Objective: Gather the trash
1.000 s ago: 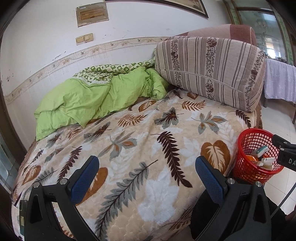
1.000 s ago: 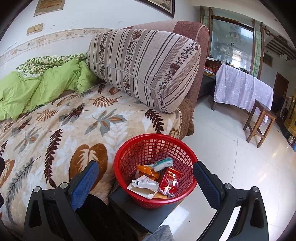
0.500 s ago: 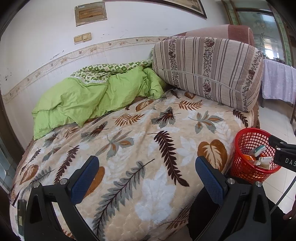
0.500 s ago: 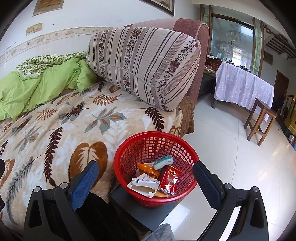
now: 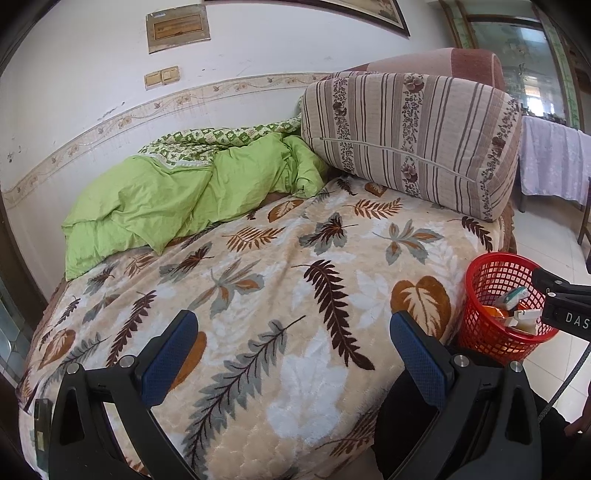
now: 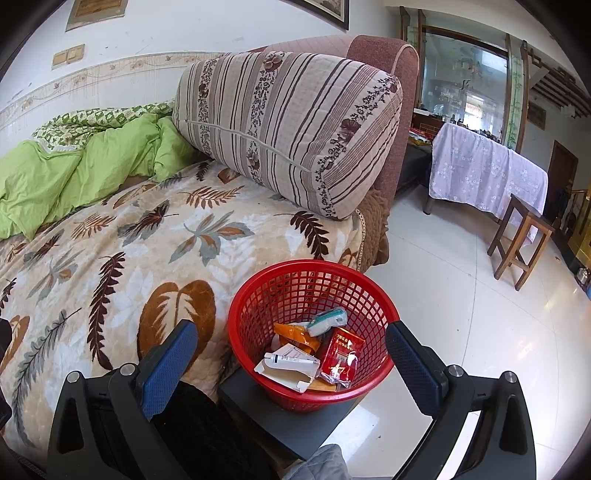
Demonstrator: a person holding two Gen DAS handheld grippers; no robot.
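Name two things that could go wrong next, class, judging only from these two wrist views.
1. The red basket stands near the edge of a small dark stand; a nudge from the open right tongs might tip it.
2. The light wrappers lie loose inside and could spill onto the floor.

1. I'm looking at a home, bedroom/living area w/ a bed (image 5: 295,295) under a leaf-print blanket (image 5: 258,280).
2. Crumpled green quilt (image 5: 177,195) against the wall, big striped bolster (image 5: 410,140) at the headboard (image 6: 384,66).
3. Wall has a framed plaque (image 5: 178,26), switch plates (image 5: 162,76), patterned border strip.
4. Past the bed: tiled floor (image 6: 461,295), cloth-draped table (image 6: 487,173), wooden stool (image 6: 521,236), glass partition (image 6: 465,77).
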